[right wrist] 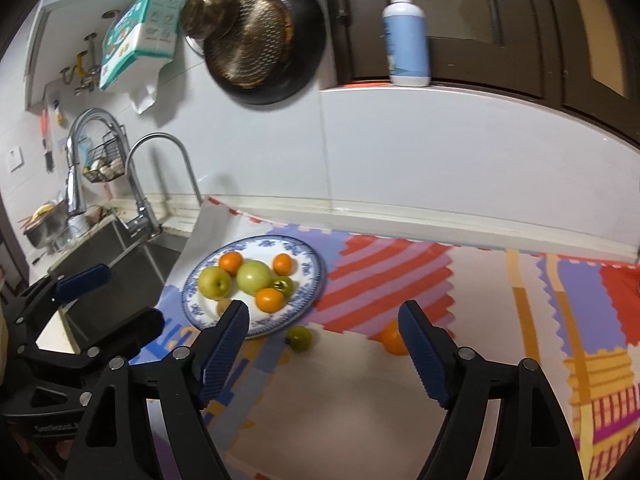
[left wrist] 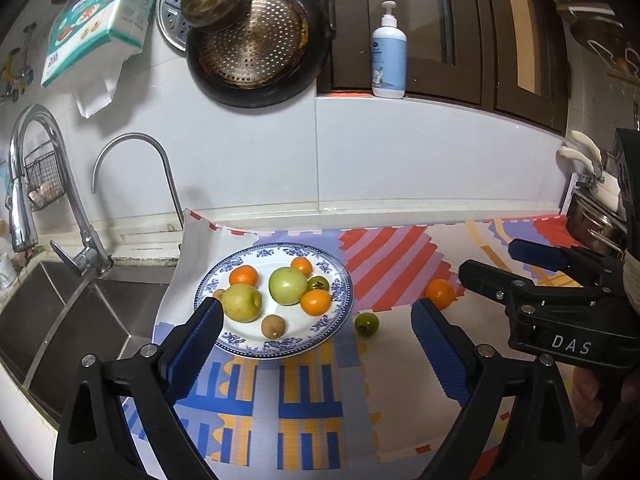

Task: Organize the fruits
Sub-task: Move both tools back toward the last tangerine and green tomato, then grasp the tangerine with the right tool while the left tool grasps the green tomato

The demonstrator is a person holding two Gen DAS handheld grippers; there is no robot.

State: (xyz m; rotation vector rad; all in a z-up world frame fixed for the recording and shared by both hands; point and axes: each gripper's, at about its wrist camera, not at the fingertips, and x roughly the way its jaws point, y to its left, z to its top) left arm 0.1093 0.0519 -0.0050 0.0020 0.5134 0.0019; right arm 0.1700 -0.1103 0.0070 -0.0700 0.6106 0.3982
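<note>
A blue-and-white plate (left wrist: 340,280) (right wrist: 312,276) on the patterned mat holds two green apples, several oranges, a green persimmon and small brown fruits. A loose green persimmon (left wrist: 367,323) (right wrist: 299,337) and a loose orange (left wrist: 439,293) (right wrist: 392,338) lie on the mat right of the plate. My left gripper (left wrist: 316,320) is open and empty, hovering over the plate's near edge. My right gripper (right wrist: 322,320) is open and empty above the loose fruits; it also shows in the left wrist view (left wrist: 494,260). The left gripper shows in the right wrist view (right wrist: 108,296).
A steel sink (left wrist: 60,312) with two faucets (left wrist: 36,184) lies left of the mat. Pans (left wrist: 256,40) hang on the tiled wall. A pump bottle (left wrist: 389,54) stands on the ledge. Pots (left wrist: 592,220) sit at far right.
</note>
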